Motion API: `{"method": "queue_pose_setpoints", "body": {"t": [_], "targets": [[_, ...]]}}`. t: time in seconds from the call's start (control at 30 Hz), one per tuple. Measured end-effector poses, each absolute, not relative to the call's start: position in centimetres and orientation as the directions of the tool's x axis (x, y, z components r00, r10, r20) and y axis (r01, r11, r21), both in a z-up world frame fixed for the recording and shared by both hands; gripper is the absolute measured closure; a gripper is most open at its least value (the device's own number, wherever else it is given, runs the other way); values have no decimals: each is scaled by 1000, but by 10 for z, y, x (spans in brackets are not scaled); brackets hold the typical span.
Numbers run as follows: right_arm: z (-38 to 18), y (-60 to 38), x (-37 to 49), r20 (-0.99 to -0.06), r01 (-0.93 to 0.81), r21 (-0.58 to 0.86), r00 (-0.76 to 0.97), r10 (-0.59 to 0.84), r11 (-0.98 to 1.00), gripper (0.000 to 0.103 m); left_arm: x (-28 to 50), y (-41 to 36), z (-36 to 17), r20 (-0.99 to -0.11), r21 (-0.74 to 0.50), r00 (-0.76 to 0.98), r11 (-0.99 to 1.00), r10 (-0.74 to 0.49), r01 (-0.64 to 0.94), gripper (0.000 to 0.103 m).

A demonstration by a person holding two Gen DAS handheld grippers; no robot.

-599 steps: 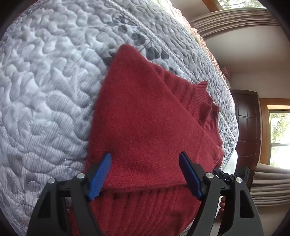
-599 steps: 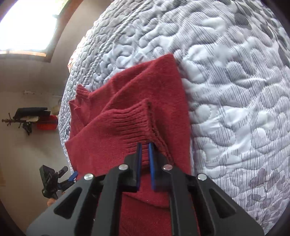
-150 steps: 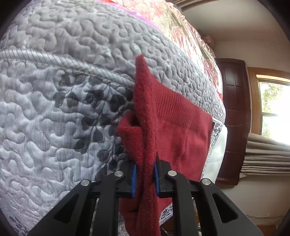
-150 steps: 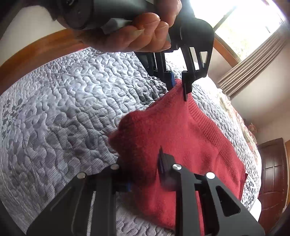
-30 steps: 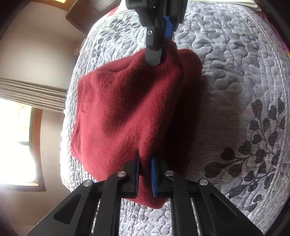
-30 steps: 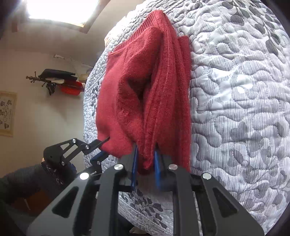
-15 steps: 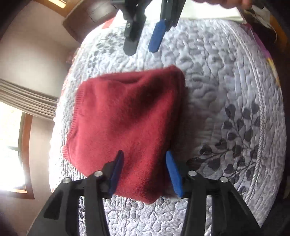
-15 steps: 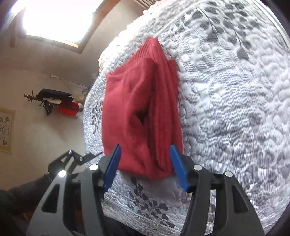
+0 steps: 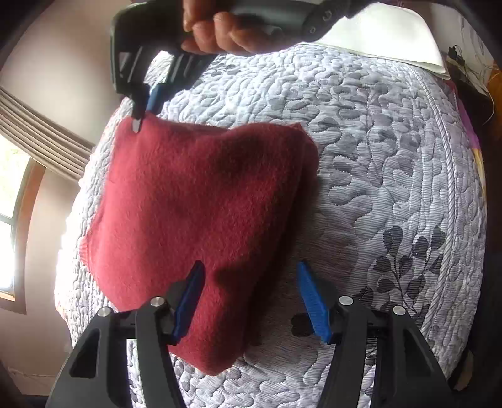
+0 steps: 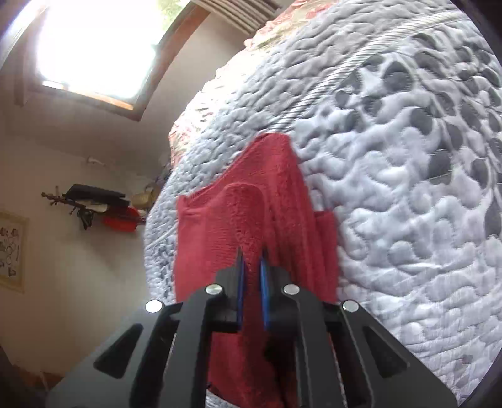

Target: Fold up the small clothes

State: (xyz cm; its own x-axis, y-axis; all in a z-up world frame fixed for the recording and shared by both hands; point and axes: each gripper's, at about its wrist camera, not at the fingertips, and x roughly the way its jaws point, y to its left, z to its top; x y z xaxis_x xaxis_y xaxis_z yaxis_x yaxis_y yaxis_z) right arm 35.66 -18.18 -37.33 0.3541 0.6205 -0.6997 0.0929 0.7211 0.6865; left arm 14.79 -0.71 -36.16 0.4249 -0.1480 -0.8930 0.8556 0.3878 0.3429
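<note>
A folded red knit sweater (image 9: 200, 213) lies on the grey quilted bedspread (image 9: 376, 157). My left gripper (image 9: 251, 301) is open just above the sweater's near edge: one blue pad is over the cloth, the other over the quilt to its right. In the left wrist view, a hand holds my right gripper (image 9: 141, 116) at the sweater's far left corner, pinching it. In the right wrist view, my right gripper (image 10: 252, 270) is shut on a raised fold of the red sweater (image 10: 219, 238), with layered folds to its right.
The quilt (image 10: 408, 188) covers the bed, and floral bedding (image 10: 282, 28) lies beyond it. A white sheet (image 9: 392, 34) is at the bed's far end. A window with blinds (image 9: 28, 131) is on the left. A wall shelf with dark and red items (image 10: 97, 204) hangs beside the bed.
Half a second ago both grippers were open. My right gripper has moved to the sweater's corner and shut on it. My left gripper has stayed open near the same edge.
</note>
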Motion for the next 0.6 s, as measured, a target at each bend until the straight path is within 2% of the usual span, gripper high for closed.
{"method": "queue_pose_setpoints", "body": {"t": [0.1,0.17,0.2,0.23,0.27,0.43,0.47,0.53,0.6], "targets": [[-407,-186,357,-712,154,694,293,639,703,94,144,-5,-372,-905,317,401,404,-142,858,42],[-399,-185,354,-671,130,734,295,681,667,81,145,-4,-370,-908,310,393,403,-142,861,42],[-392,-186,351,-663,122,740,296,688,661,72,144,-1,-367,-909,305,391,406,-147,861,42],[-383,-186,347,-671,117,730,306,675,673,57,143,3,-363,-907,303,393,412,-153,859,42],[-373,-187,339,-683,99,714,314,659,693,56,142,7,-357,-903,300,397,420,-164,856,42],[-369,-158,307,-727,31,673,209,654,739,56,144,33,-329,-886,244,406,522,-223,817,38],[-376,-153,302,-732,34,671,188,655,741,62,146,38,-327,-887,224,401,548,-228,806,38],[-392,-154,296,-757,51,647,165,633,761,89,152,49,-325,-896,171,378,603,-235,779,38],[-409,-166,291,-770,104,635,173,615,765,90,157,61,-327,-911,119,347,662,-224,740,38]]}}
